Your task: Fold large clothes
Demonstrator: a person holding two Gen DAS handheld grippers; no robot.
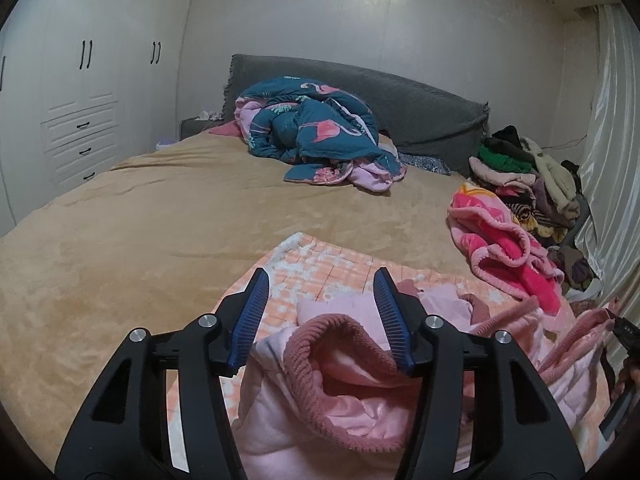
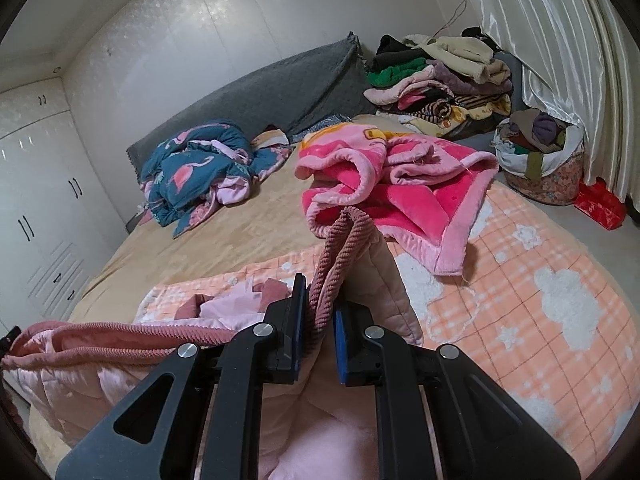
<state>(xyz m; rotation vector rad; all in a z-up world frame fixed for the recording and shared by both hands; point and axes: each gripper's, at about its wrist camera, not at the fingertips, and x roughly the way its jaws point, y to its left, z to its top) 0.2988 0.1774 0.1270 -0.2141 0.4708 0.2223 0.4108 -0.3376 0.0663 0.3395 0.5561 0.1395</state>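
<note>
Pink jacket [image 2: 100, 376] cut off below, hem hidden inside right gripper [image 2: 322, 340]

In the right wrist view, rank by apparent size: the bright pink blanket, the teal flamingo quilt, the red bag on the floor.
1. bright pink blanket, though it lies nearer the camera, so its lead is unsure.
2. teal flamingo quilt.
3. red bag, clearly smallest.
</note>
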